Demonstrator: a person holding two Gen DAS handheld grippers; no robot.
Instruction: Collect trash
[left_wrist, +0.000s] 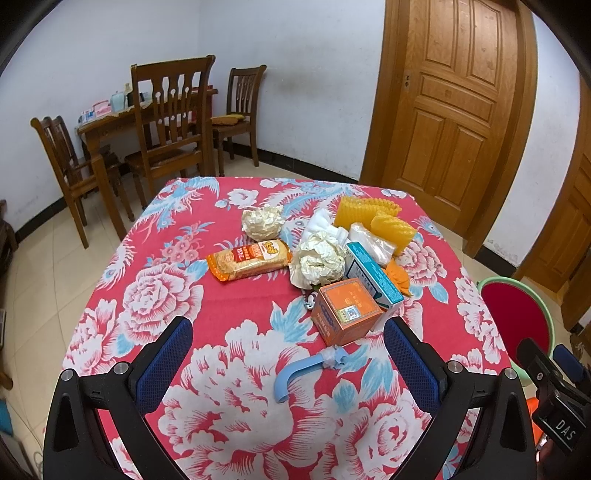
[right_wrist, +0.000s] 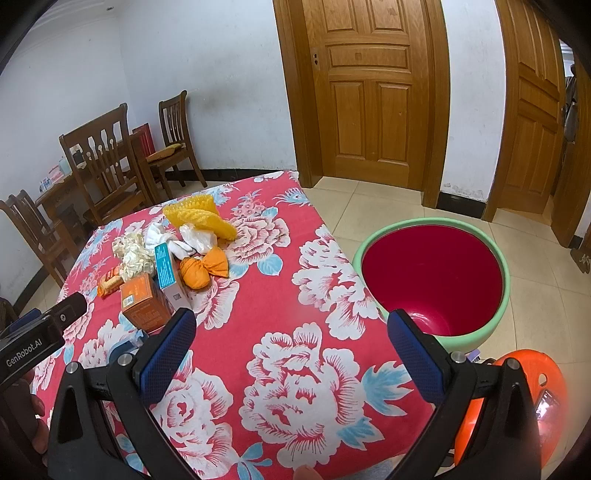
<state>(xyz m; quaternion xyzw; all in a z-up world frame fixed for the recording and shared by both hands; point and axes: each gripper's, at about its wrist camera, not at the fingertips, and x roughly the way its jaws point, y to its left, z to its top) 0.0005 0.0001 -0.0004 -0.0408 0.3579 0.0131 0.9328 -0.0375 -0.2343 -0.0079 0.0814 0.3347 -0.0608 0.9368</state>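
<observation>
A pile of trash lies on the red floral tablecloth (left_wrist: 236, 317): an orange box (left_wrist: 345, 310), a teal and white carton (left_wrist: 371, 271), crumpled paper balls (left_wrist: 319, 258), an orange snack wrapper (left_wrist: 249, 260), yellow foam netting (left_wrist: 373, 216) and a blue plastic hook (left_wrist: 303, 371). My left gripper (left_wrist: 288, 360) hovers open above the near table edge, the blue hook between its fingers' span. My right gripper (right_wrist: 291, 354) is open over the table's right side, empty. The green bin with a red inside (right_wrist: 432, 277) stands on the floor right of the table. The orange box (right_wrist: 144, 302) sits just beyond the right gripper's left finger.
A wooden table with chairs (left_wrist: 162, 122) stands at the back left against the wall. Wooden doors (left_wrist: 450, 107) are at the back right. An orange stool (right_wrist: 517, 398) sits near the bin. Beige tile floor (right_wrist: 369, 199) surrounds the table.
</observation>
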